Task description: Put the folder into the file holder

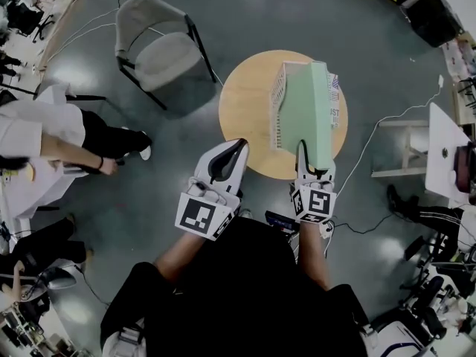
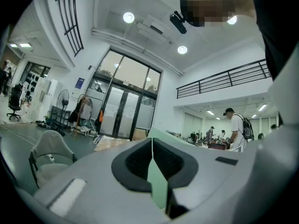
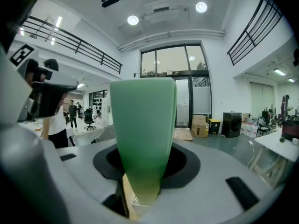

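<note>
1. Green folder: right of centre in the head view, standing on edge and leaning over the holder. Whether its far edge is already inside a slot cannot be told.
2. Holder: white, ribbed, on the round wooden surface. It shows at the folder's left and right sides.
3. Right gripper: at the folder's near edge, below it in the frame. The jaws pinch the folder, which rises between them in the right gripper view.
4. Left gripper: lower centre-left, tip over the surface's near rim, apart from the folder. Its jaws are pressed together on nothing.
5. Grey chair: upper left, on the floor beside the surface.
</note>
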The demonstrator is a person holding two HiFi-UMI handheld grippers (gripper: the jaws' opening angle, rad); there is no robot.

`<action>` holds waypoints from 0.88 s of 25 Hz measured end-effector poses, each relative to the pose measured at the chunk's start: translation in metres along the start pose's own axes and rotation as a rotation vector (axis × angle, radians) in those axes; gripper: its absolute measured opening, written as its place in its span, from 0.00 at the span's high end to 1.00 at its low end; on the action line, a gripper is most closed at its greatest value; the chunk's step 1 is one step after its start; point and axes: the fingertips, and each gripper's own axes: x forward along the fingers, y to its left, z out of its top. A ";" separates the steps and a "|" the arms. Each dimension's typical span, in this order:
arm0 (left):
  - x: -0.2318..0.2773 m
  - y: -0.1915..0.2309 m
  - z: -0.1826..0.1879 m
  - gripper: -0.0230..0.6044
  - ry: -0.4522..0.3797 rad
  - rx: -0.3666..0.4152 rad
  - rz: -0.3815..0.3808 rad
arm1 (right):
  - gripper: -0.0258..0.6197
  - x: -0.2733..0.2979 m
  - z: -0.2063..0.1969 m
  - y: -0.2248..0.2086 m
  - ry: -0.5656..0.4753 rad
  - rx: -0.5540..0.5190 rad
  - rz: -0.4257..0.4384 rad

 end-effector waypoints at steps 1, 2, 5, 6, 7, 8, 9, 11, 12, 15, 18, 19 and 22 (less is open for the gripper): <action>0.000 0.000 0.000 0.95 0.001 -0.001 0.000 | 0.73 0.001 -0.001 0.000 0.002 -0.002 0.001; 0.000 0.000 0.000 0.95 0.002 -0.001 0.001 | 0.73 0.001 -0.002 0.000 0.004 -0.003 0.001; 0.001 0.002 -0.001 0.95 0.002 -0.002 0.003 | 0.73 0.004 -0.005 0.000 0.011 -0.005 0.002; 0.001 0.002 -0.001 0.95 0.002 -0.001 0.003 | 0.73 0.005 -0.006 -0.001 0.013 -0.005 0.002; 0.001 0.002 -0.001 0.95 0.001 -0.001 0.003 | 0.73 0.005 -0.006 -0.001 0.015 -0.005 0.002; 0.001 0.002 0.000 0.95 0.000 -0.002 0.003 | 0.73 0.006 -0.007 -0.001 0.017 -0.005 0.002; 0.001 0.002 0.000 0.95 0.000 -0.002 0.003 | 0.73 0.006 -0.008 -0.001 0.020 -0.005 0.002; 0.001 0.003 0.000 0.95 0.002 -0.003 0.005 | 0.73 0.008 -0.009 -0.001 0.024 -0.005 0.003; 0.001 0.004 0.000 0.95 0.003 -0.003 0.005 | 0.73 0.009 -0.009 -0.001 0.026 -0.006 0.003; 0.001 0.005 0.000 0.95 0.004 -0.002 0.005 | 0.73 0.011 -0.011 0.000 0.034 -0.008 0.003; 0.001 0.007 0.000 0.95 0.003 0.001 0.004 | 0.73 0.013 -0.015 0.001 0.042 -0.009 0.003; 0.001 0.008 0.000 0.95 0.003 -0.003 0.005 | 0.73 0.014 -0.016 0.001 0.044 -0.009 0.002; 0.003 0.011 -0.001 0.95 0.005 -0.008 0.006 | 0.73 0.018 -0.019 0.001 0.050 -0.011 0.002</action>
